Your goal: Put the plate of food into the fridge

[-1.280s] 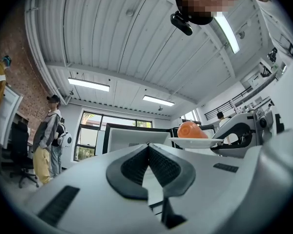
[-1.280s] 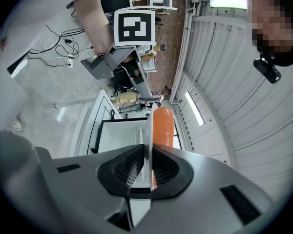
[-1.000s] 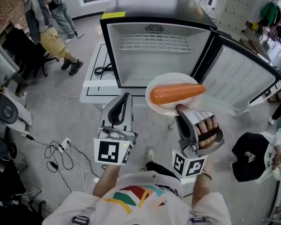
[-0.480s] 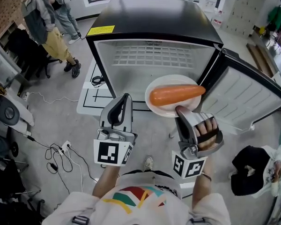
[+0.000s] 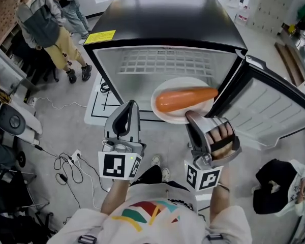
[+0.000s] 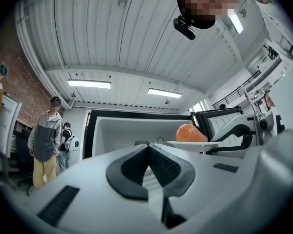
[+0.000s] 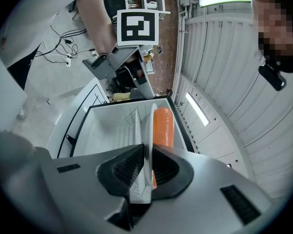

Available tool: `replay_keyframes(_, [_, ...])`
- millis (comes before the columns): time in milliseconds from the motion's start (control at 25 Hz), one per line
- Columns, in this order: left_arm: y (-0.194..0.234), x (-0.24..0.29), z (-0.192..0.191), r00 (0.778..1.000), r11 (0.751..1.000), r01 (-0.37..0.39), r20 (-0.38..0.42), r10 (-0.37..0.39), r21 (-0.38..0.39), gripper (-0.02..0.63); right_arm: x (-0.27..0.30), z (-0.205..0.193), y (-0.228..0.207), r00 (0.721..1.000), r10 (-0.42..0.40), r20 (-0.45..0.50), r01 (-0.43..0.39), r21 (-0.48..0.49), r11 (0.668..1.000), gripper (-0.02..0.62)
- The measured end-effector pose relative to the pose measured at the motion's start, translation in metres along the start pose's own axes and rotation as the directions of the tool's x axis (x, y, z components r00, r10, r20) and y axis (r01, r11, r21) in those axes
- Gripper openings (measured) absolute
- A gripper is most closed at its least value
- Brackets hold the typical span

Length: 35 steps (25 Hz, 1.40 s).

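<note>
Though only its own view shows it, right gripper point(image 7: 146, 152) clamps the plate point(image 5: 173, 117) rim; left gripper point(image 6: 148, 150) is closed.

An orange carrot point(image 5: 185, 98), a white plate point(image 5: 175, 83), a black fridge point(image 5: 168, 19) with white inside and a yellow label point(image 5: 100, 36)

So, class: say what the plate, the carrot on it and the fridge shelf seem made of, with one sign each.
Plate: smooth white, thin rim; ceramic or melamine, unclear. Carrot: even orange, smooth, slight sheen; possibly a plastic model. Shelf: white grid of thin bars; likely coated wire.
</note>
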<state>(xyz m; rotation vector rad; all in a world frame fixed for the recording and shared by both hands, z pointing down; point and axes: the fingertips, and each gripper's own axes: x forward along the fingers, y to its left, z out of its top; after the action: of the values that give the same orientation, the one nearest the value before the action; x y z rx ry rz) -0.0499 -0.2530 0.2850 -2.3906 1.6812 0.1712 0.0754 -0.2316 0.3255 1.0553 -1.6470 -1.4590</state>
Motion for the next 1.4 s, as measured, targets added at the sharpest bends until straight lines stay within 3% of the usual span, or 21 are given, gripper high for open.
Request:
replay_keyframes(800, [0.031, 0.074, -0.017, 0.999, 0.998, 0.044, 0.034, -0.043, -0.04, 0.005, 0.088, -0.022, -0.011, 0.999, 0.012, -0.043, -0.013, -0.036, 0.999, 0.04])
replay_keyframes(1400, [0.058, 0.11, -0.046, 0.997, 0.994, 0.078, 0.01, -0.077, -0.078, 0.005, 0.156, -0.035, 0.003, 0.986, 0.145, -0.084, -0.149, -0.054, 0.987, 0.043])
